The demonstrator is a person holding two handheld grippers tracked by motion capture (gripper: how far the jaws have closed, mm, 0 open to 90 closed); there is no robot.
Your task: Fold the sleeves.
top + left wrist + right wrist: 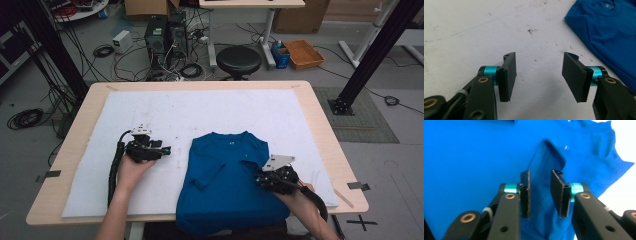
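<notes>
A blue T-shirt [225, 192] lies flat on the white mat [200, 110], collar toward the far side and hem over the table's near edge. Its left sleeve is folded inward. My right gripper [260, 177] rests on the shirt's right side. In the right gripper view its jaws [540, 173] stand close together, with a raised ridge of the blue cloth [474, 157] pinched between them. My left gripper [167, 149] hovers over bare mat to the left of the shirt. Its jaws [539, 56] are wide open and hold nothing, with the shirt [609, 30] off to the upper right.
The wooden table [320, 130] frames the mat. Behind it on the floor stand a black stool [238, 60], computer towers [165, 32], an orange crate [303, 53] and loose cables. A black frame post [370, 55] rises at the right.
</notes>
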